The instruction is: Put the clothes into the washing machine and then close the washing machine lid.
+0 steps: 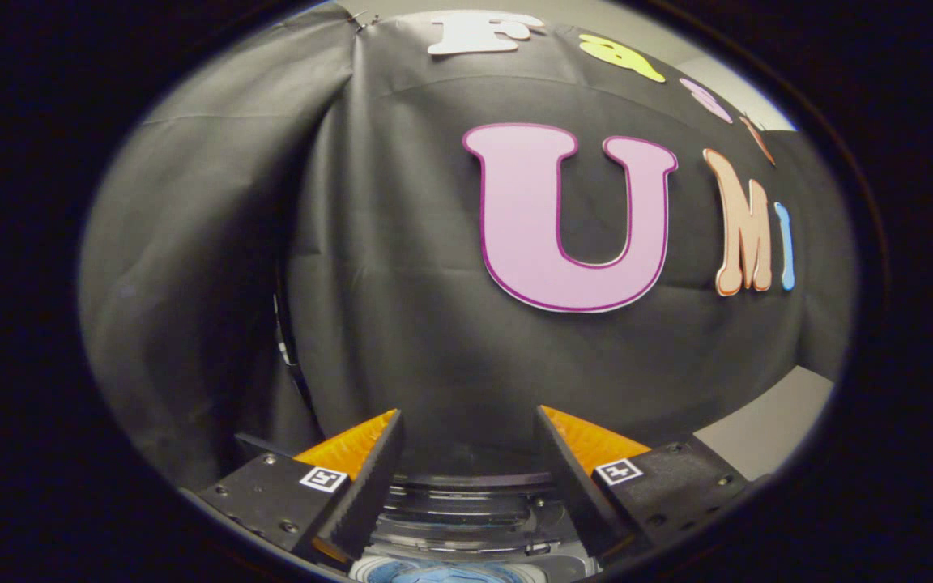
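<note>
The hand-held gripper (pixel 466 478) is wide apart and holds nothing. The washer (pixel 466 506) sits low between the fingers, with blue clothes (pixel 442 573) inside, right under it.

No readable text; small square black-and-white markers (pixel 325 478) on tongs (pixel 469 421) blocks, perhaps tracking tags, pattern only

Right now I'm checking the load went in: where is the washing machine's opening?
In the gripper view the washing machine opening lies low between the open gripper fingers, blue clothes inside, under the black cloth wall.
</note>
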`<state>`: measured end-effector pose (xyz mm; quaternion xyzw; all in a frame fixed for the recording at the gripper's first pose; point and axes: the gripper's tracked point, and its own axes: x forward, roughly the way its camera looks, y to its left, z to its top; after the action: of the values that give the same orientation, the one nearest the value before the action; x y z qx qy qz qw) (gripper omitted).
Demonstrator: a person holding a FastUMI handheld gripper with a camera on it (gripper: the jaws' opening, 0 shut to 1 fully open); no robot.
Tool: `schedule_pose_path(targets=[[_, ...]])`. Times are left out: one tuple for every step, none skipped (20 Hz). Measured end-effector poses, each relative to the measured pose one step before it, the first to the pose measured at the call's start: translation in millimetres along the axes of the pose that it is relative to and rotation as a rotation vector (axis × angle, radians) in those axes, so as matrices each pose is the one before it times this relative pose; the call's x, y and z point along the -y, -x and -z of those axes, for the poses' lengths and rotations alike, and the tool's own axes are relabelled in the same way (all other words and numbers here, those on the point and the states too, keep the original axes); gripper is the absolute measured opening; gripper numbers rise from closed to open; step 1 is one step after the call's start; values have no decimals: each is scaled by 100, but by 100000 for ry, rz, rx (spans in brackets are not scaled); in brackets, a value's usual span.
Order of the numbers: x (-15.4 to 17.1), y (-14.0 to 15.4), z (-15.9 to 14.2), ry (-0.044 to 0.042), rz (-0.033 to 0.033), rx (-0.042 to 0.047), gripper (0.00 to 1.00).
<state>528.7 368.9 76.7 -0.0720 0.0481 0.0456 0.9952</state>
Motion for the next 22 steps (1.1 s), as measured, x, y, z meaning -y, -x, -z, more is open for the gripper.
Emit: schedule_pose_path(targets=[[-19, -383, 244, 1485, -46, -592, 96], [-167, -257, 169, 1183, -184, 9, 96], [75, -622, 715, 1462, 1061, -926, 96], [-438, -431, 1335, 877, -557, -3514, 95], [-625, -310, 726, -5427, -3791, -3270, 94], [278, -485, -1067, -9214, 394, 5544, 93], [135, 144, -671, 2198, -481, 5074, 92], [119, 120, 192, 3342, -221, 1697, 91], [-180, -2, -122, -1716, 612, 3072, 92], [-248, -105, -37, -596, 20, 787, 92], [161, -64, 210, 715, 49, -158, 92], [182, 28, -164, 382, 139, 511, 92], [-198, -107, 203, -728, 38, -191, 93], [-15, -66, -154, 347, -141, 338, 93], [95, 5, 205, -287, -15, -798, 93], [-114, 42, -64, -210, 12, -99, 93], [46, -27, 174, 102, -208, -721, 94], [-35, 70, -40, -50, -70, -340, 94], [-4, -37, 57, 258, -17, -75, 94], [27, 42, -75, -52, 17, 346, 94], [-48, -25, -13, 217, -392, -119, 94], [-14, 95, -82, -297, -373, -134, 94]])
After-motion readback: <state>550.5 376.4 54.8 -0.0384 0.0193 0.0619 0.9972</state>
